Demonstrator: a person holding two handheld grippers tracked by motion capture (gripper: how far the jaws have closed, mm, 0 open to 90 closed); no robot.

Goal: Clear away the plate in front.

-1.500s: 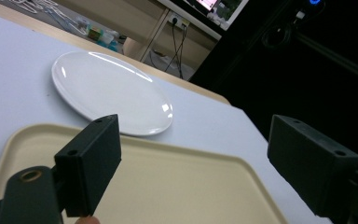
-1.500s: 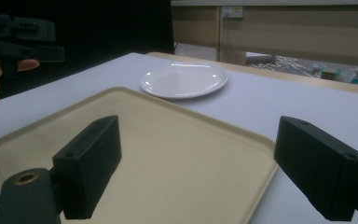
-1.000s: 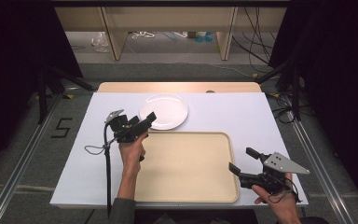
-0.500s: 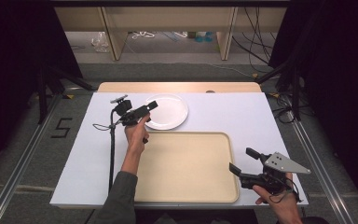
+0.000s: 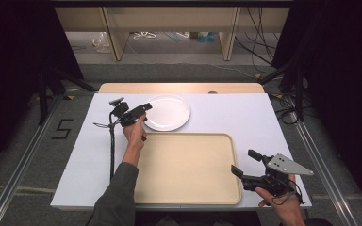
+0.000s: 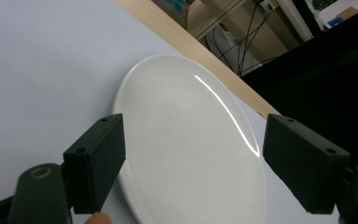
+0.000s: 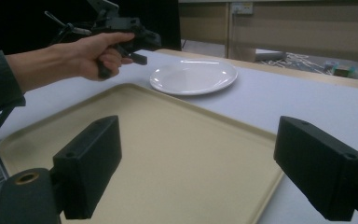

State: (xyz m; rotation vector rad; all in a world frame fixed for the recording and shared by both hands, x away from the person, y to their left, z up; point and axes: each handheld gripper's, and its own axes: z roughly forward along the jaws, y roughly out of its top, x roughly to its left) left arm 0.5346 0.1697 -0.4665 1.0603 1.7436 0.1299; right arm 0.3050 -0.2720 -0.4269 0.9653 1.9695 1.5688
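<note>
High view: I hold the left gripper [image 5: 143,109] with jaws apart at the plate [image 5: 167,112] rim, lined up for a grasp. Right gripper [image 5: 246,163], jaws apart, waits beside the tray [image 5: 188,165].

White plate [image 5: 167,112] — flat, seemingly empty — tabletop.

White plate [image 5: 167,112], beige tray [image 5: 188,165], black tools.

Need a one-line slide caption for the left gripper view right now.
Open left gripper hovering at the near rim of the white plate on the white table.
</note>
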